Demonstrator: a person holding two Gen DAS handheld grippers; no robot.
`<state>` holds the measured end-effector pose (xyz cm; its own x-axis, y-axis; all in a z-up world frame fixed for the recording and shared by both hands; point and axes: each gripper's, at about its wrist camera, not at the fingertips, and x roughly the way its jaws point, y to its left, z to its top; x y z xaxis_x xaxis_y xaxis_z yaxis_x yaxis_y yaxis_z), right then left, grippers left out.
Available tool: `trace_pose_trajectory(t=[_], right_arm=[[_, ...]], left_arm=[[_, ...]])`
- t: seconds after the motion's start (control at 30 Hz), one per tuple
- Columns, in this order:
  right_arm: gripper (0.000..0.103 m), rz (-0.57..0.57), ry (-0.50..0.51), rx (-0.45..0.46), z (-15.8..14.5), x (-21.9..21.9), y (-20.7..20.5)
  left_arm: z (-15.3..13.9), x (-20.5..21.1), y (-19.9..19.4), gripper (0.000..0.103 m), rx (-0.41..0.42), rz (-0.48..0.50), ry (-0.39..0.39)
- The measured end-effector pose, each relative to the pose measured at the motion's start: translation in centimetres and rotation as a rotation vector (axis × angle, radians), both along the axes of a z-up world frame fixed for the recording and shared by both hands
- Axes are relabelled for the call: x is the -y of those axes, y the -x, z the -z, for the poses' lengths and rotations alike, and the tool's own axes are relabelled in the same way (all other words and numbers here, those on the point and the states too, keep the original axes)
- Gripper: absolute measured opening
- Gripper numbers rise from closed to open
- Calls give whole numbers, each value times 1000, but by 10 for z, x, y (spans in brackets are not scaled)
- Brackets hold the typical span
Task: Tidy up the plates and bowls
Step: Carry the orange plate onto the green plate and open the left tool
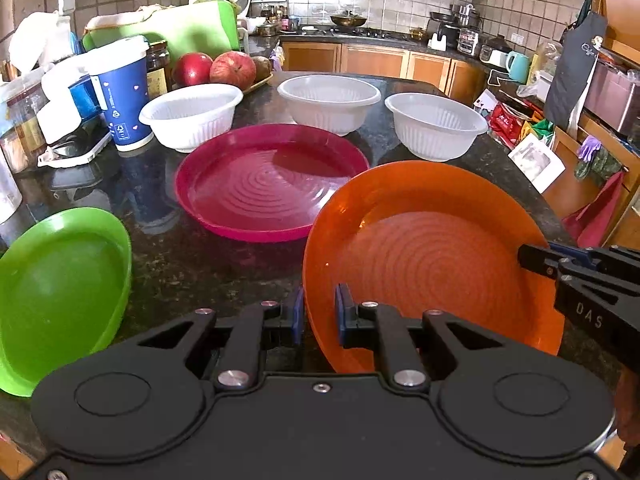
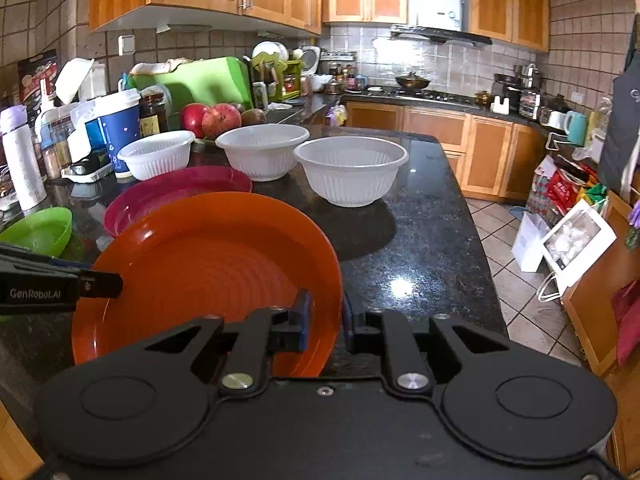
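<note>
An orange plate (image 1: pixel 432 264) is held between both grippers above the dark counter. My left gripper (image 1: pixel 319 312) is shut on its left rim, one pad inside and one outside. My right gripper (image 2: pixel 325 322) is shut on its right rim (image 2: pixel 216 272). A magenta plate (image 1: pixel 268 180) lies flat behind it, and a green plate (image 1: pixel 60 288) lies at the left. Three white ribbed bowls stand in a row behind: left (image 1: pixel 190 114), middle (image 1: pixel 329 100) and right (image 1: pixel 436 124). The right gripper's fingers (image 1: pixel 544 260) also show in the left wrist view.
Clutter crowds the counter's far left: a blue paper cup (image 1: pixel 122 96), jars, apples (image 1: pixel 232 68) and a green cutting board (image 1: pixel 188 28). The counter's right edge (image 2: pixel 476 240) drops to a tiled floor with bags and boxes (image 2: pixel 572 240).
</note>
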<state>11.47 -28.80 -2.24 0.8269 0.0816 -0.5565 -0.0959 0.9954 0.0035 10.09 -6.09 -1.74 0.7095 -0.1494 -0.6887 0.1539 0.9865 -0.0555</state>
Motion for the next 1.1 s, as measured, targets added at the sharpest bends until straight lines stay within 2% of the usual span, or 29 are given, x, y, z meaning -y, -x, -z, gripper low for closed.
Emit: trace_pose_trajectory(t=[0.33,0.73,0.93,1.1], right_arm=[[13,1,4,18,-17,-53,10],[13,-108,-26,46,-38,-158,-1],[13,-153,-27,29,-34,-213,-12],[13,-153,-20,1,-26,-245,-18]], left_arm=[[-17,-53,11,21,12,-3,12],[-35,-148,25,21,49,-117,-31],[-31,-193,22,21,37,-166,-52],[-25,-222,13,21,23,-159,-58]])
